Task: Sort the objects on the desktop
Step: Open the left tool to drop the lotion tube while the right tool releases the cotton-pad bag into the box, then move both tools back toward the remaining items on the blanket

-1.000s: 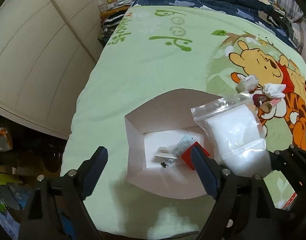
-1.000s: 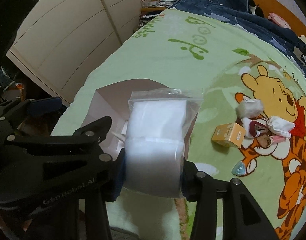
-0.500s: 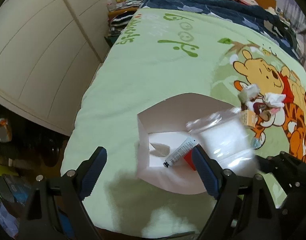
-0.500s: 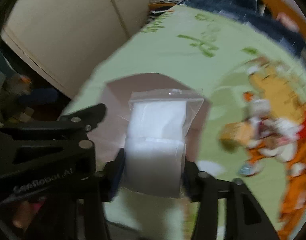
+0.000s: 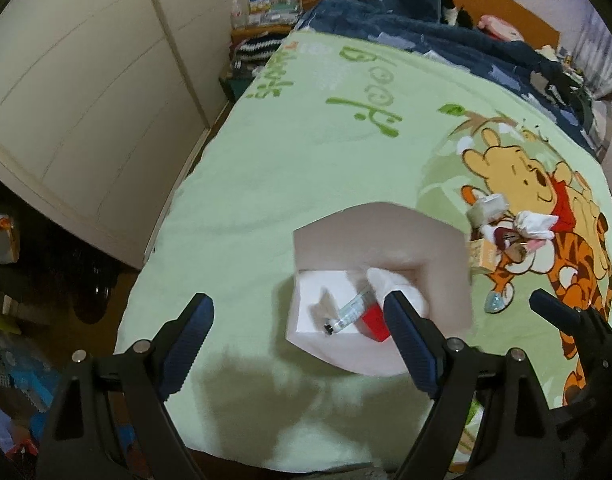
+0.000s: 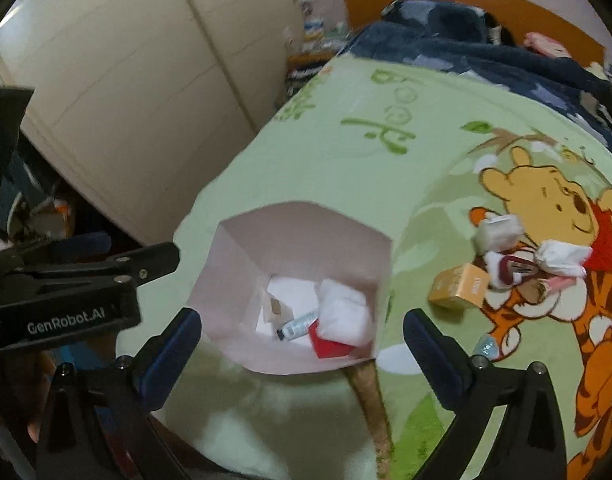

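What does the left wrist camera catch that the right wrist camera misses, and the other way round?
Only the left wrist view shows the open left gripper with both blue-padded fingers, empty. Only the right wrist view shows the open right gripper from behind, plus the left tool's black body labelled GenRobot.AI from the side. Both show the white paper bag on the green Pooh blanket, holding the white plastic pouch, a small tube and a red box, and the orange box lying outside on the blanket.
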`<action>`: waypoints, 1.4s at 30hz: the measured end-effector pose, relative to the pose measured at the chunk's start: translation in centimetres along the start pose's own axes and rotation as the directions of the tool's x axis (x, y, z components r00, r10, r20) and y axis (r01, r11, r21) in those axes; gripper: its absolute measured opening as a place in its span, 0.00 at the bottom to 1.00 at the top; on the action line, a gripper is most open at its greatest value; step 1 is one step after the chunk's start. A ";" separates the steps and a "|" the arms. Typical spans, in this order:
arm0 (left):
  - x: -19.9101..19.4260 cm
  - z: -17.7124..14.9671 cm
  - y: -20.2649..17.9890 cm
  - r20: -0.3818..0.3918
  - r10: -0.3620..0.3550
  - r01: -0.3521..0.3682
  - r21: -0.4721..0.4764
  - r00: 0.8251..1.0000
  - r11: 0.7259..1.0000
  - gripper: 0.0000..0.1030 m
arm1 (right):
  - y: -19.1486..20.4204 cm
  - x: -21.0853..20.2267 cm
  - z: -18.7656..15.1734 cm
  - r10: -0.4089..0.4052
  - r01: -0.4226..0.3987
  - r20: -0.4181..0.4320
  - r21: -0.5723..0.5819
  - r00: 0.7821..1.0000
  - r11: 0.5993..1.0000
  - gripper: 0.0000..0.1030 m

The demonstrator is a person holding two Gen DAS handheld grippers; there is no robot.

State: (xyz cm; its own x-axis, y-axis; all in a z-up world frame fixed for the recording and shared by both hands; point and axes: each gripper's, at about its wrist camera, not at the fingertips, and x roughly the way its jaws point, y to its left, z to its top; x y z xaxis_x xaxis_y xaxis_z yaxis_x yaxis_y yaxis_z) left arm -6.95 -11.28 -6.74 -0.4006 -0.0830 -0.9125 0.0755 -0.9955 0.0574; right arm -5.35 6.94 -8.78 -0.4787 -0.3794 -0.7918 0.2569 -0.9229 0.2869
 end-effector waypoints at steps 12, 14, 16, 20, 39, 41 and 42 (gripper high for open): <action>-3.8 -3.0 -10.7 0.034 -0.149 0.138 0.220 0.988 0.966 0.85 | -12.6 -8.3 -7.0 -0.291 0.302 -0.091 0.409 0.953 0.861 1.00; -4.0 -3.5 -12.9 0.029 -0.169 0.156 0.262 0.985 0.952 0.85 | -14.2 -9.5 -8.0 -0.320 0.322 -0.081 0.435 0.944 0.841 1.00; -4.2 -4.1 -15.0 0.020 -0.186 0.171 0.295 0.982 0.940 0.85 | -15.5 -10.7 -8.7 -0.342 0.328 -0.055 0.460 0.938 0.825 1.00; -4.5 -5.4 -18.7 0.009 -0.205 0.190 0.341 0.979 0.921 0.85 | -17.3 -12.2 -9.9 -0.342 0.302 -0.006 0.484 0.940 0.821 1.00; 3.0 -7.1 -26.2 -0.041 -0.148 0.154 0.300 0.988 0.941 0.85 | -21.8 -10.0 -8.7 -0.379 0.362 -0.002 0.302 0.925 0.882 1.00; 4.5 -7.1 -27.0 -0.037 -0.138 0.143 0.294 0.990 0.945 0.85 | -22.8 -9.1 -8.5 -0.384 0.369 -0.004 0.284 0.924 0.885 1.00; 5.3 -7.0 -27.5 -0.034 -0.128 0.132 0.294 0.991 0.947 0.85 | -23.4 -8.6 -8.3 -0.386 0.372 -0.005 0.276 0.923 0.886 1.00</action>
State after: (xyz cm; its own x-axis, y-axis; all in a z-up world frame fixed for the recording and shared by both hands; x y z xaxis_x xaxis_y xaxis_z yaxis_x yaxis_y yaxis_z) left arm -4.76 15.93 -16.03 -0.3756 0.0467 -0.9256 -0.2497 -0.9669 0.0525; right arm -0.24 32.35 -13.14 -0.5368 0.0063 -0.8437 -0.1818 -0.9774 0.1083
